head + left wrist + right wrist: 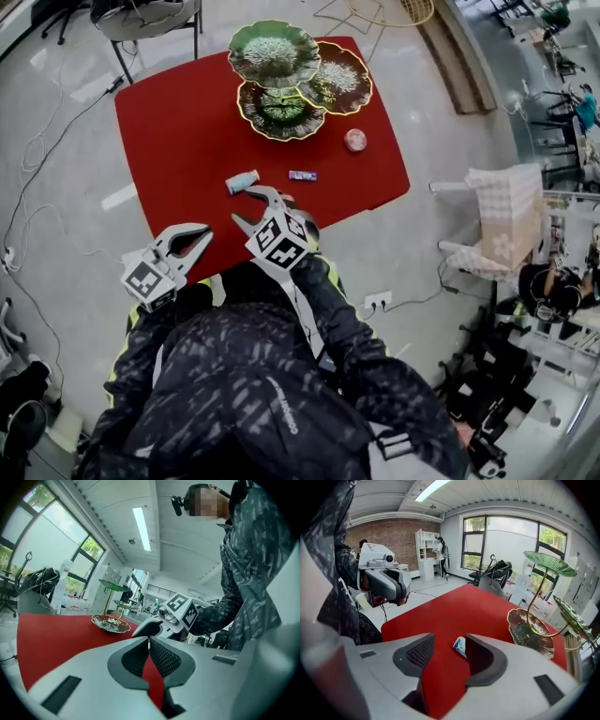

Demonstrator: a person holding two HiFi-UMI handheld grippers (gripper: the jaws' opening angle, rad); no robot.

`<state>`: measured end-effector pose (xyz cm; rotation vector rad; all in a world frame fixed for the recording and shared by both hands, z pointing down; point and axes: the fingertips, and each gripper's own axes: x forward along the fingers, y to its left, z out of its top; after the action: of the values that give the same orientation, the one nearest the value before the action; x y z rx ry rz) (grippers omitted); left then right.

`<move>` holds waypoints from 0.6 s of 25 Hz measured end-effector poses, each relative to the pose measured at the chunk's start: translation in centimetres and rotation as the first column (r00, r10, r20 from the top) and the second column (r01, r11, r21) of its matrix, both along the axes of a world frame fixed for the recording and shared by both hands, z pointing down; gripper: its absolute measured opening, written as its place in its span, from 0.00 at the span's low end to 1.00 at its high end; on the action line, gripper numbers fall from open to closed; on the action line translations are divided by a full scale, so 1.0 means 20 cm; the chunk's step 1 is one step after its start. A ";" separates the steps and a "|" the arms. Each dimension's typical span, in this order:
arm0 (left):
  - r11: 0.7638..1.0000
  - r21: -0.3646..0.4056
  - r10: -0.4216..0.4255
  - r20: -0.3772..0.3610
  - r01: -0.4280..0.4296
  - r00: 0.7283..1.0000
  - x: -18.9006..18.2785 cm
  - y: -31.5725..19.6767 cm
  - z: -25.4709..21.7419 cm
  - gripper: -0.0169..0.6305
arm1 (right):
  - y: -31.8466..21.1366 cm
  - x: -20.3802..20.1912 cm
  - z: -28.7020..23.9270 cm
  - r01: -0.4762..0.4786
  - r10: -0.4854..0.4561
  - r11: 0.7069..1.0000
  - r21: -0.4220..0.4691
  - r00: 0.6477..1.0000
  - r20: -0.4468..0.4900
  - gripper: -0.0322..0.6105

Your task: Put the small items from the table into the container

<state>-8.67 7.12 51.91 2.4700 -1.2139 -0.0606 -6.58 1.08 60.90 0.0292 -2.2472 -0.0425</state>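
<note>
A light blue packet (242,181) lies on the red table (178,131); in the right gripper view the packet (460,645) shows just past the right-hand finger. A small purple bar (302,175) and a round pink item (354,140) lie further right. A tiered stand of green leaf dishes (286,80) rises at the table's far side. My right gripper (246,204) hovers just short of the packet, open with nothing between its fingers. My left gripper (204,232) hangs over the table's near edge to the left, shut and empty, its pads meeting at the tips (149,640).
Cables (37,141) trail over the grey floor left of the table. A chair (141,19) stands behind its far left corner. A white power strip (377,300) lies on the floor to the right, and a draped stool (502,220) stands beyond it.
</note>
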 end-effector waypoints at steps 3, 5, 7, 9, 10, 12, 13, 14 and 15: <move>1.000 -0.013 -0.001 0.031 0.002 1.000 -0.01 -0.06 0.04 0.05 | -0.08 -0.02 0.07 0.053 -0.052 0.999 0.011 0.998 -0.040 0.38; 1.000 -0.027 -0.014 0.046 0.015 0.999 -0.01 -0.09 0.08 0.05 | -0.11 -0.02 0.13 0.086 -0.086 0.996 0.009 0.994 -0.065 0.40; 0.999 -0.040 -0.023 0.053 0.026 0.998 -0.01 -0.13 0.14 0.05 | -0.15 -0.03 0.20 0.109 -0.108 0.994 0.013 0.991 -0.083 0.42; 0.999 -0.037 -0.025 0.048 0.027 0.999 -0.01 -0.16 0.17 0.05 | -0.19 -0.03 0.27 0.126 -0.124 0.992 0.020 0.987 -0.099 0.43; 0.999 -0.044 -0.029 0.051 0.032 0.998 -0.01 -0.17 0.20 0.05 | -0.20 -0.03 0.29 0.136 -0.133 0.991 0.021 0.985 -0.107 0.44; 0.998 -0.043 -0.036 0.050 0.038 0.998 -0.01 -0.18 0.23 0.05 | -0.22 -0.04 0.34 0.156 -0.152 0.988 0.023 0.981 -0.119 0.45; 0.999 -0.035 -0.038 0.047 0.040 0.998 -0.01 -0.18 0.24 0.05 | -0.23 -0.04 0.35 0.167 -0.162 0.986 0.025 0.979 -0.124 0.46; 0.999 -0.033 -0.041 0.045 0.043 0.998 -0.01 -0.19 0.25 0.05 | -0.24 -0.04 0.37 0.179 -0.174 0.983 0.028 0.976 -0.130 0.47; 0.998 -0.036 -0.047 0.043 0.049 0.998 -0.01 -0.19 0.26 0.05 | -0.25 -0.05 0.38 0.192 -0.186 0.981 0.031 0.973 -0.137 0.47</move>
<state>-8.83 3.33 57.11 2.4216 -1.2799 0.0008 -7.50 -3.87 68.58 -0.1597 -2.1085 -0.1914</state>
